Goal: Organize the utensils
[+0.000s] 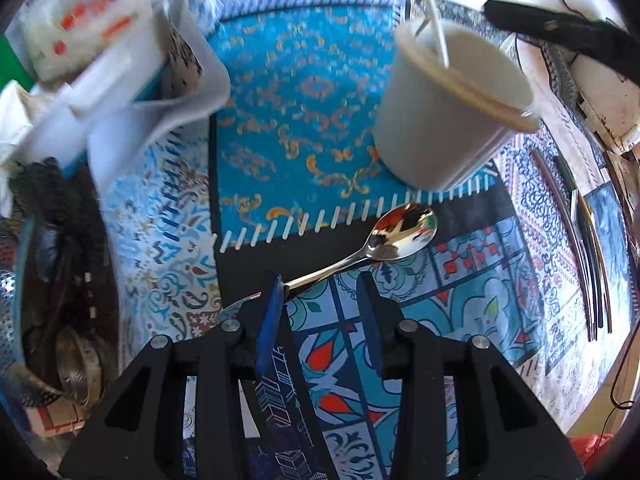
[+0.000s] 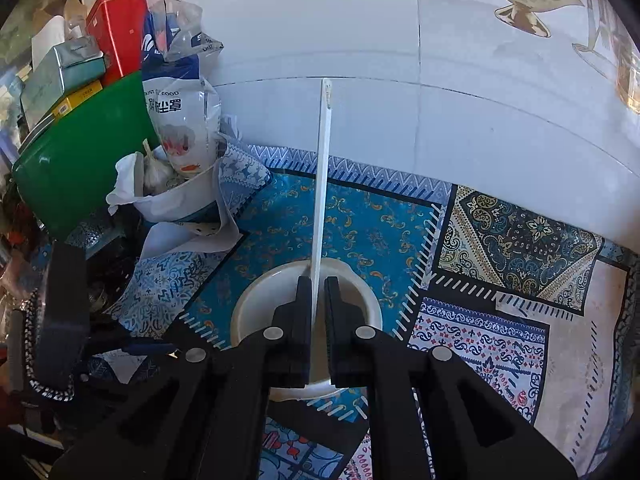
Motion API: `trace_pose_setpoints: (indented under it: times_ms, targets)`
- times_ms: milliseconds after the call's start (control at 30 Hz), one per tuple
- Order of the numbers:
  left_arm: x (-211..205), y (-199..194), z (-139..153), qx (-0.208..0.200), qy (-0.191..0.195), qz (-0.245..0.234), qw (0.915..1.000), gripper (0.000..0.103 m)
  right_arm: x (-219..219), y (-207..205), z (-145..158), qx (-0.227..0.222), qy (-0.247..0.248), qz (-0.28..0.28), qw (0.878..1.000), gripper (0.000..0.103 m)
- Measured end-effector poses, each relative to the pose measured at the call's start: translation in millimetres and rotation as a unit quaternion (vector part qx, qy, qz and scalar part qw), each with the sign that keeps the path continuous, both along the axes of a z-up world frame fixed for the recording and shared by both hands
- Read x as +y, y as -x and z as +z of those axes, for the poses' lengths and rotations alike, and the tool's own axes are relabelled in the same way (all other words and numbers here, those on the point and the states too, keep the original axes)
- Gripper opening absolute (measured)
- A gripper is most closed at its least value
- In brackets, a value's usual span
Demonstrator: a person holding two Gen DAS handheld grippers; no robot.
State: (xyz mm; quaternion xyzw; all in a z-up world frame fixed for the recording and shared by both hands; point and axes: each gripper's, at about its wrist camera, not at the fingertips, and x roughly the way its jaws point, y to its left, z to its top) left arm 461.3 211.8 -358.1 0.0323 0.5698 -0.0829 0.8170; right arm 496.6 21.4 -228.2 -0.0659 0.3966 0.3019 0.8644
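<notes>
A shiny metal spoon (image 1: 400, 234) lies on the patterned cloth, bowl up, just in front of a white cup (image 1: 452, 108). My left gripper (image 1: 320, 284) points down at it with its jaws apart; the spoon's handle runs under the left blue-padded finger (image 1: 272, 312) and nothing is pinched. My right gripper (image 2: 318, 284) is shut on a thin white stick (image 2: 322, 184) that stands upright over the open mouth of the white cup (image 2: 256, 304). In the left wrist view the white stick (image 1: 434, 20) leans into the cup below the black right gripper body (image 1: 560, 28).
Several dark-handled utensils (image 1: 588, 248) lie side by side on the cloth at the right. Bags and boxes (image 2: 180, 120), a green bin (image 2: 76, 168) and garlic crowd the left. A white tiled wall (image 2: 400, 60) rises behind the cloth.
</notes>
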Motion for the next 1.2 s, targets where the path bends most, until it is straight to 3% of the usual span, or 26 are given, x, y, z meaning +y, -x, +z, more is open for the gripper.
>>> trace_pose_setpoints:
  times_ms: [333, 533, 600, 667, 933, 1133, 1200]
  targets:
    - [-16.7, -5.4, -5.4, 0.016, -0.038, -0.037, 0.9985, 0.037, -19.2, 9.6, 18.6, 0.002, 0.0, -0.01, 1.0, 0.006]
    - [-23.6, 5.7, -0.7, 0.062, -0.004, -0.053, 0.9967, 0.034, -34.1, 16.5, 24.8, 0.004, 0.001, -0.019, 1.0, 0.006]
    - [-25.8, 11.5, -1.4, 0.084, 0.024, -0.061, 0.9943, 0.027, -39.5, 18.7, 24.6, 0.008, 0.003, -0.023, 1.0, 0.006]
    - [-31.6, 14.4, -9.6, 0.113, 0.039, -0.068, 0.9905, 0.011, -44.4, 21.2, 23.7, 0.011, 0.004, -0.026, 1.0, 0.006]
    - [-62.8, 7.4, -7.8, 0.073, -0.009, -0.072, 0.9946, 0.012, -61.8, 27.5, 18.3, 0.024, 0.007, -0.04, 0.999, 0.006]
    - [-92.2, -14.1, -4.9, 0.064, -0.021, -0.088, 0.9938, 0.011, -73.5, 31.0, 16.0, 0.029, 0.009, -0.051, 0.998, 0.006]
    - [-98.1, -20.2, -5.0, 0.065, -0.014, -0.083, 0.9943, 0.004, -77.3, 31.6, 14.8, 0.031, 0.01, -0.055, 0.998, 0.006]
